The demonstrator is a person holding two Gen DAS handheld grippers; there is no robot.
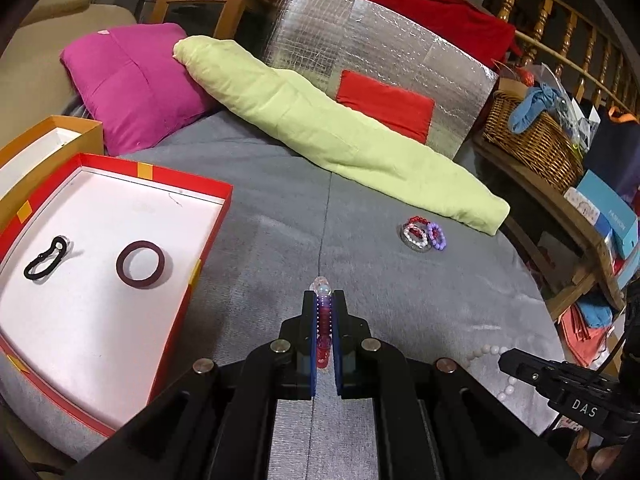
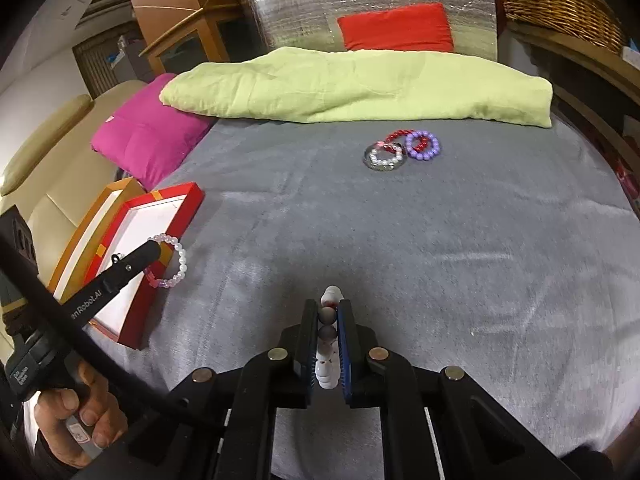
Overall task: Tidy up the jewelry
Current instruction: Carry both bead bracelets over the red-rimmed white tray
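Jewelry here means beaded bracelets, and they lie in three places. The grey surface (image 2: 400, 260) carries everything, with a green cushion (image 2: 360, 84) and a pink pillow (image 2: 148, 140) bounding its far side. At my left stands the open red box (image 1: 216, 216), its white floor holding a dark ring band (image 1: 140, 265) and a black hair tie (image 1: 44, 262), with plenty of bare floor left. Well apart from the box, near the cushion's end, a small heap of bracelets (image 2: 402, 148) waits: red, purple and clear-white, overlapping.

My left tongs (image 1: 324, 300) are clamped on a clear and pink bracelet (image 2: 172, 258), held beside the box's near wall. My right tongs (image 2: 329, 308) are clamped on a white bead bracelet (image 2: 330, 294), above open grey cloth.

I judge these strands light, floppy and slick, since round beads roll under pressure, so pinching across the strand is the safe hold. The box wall is the edge to clear; I should lift over it. Between box and heap the way is open.
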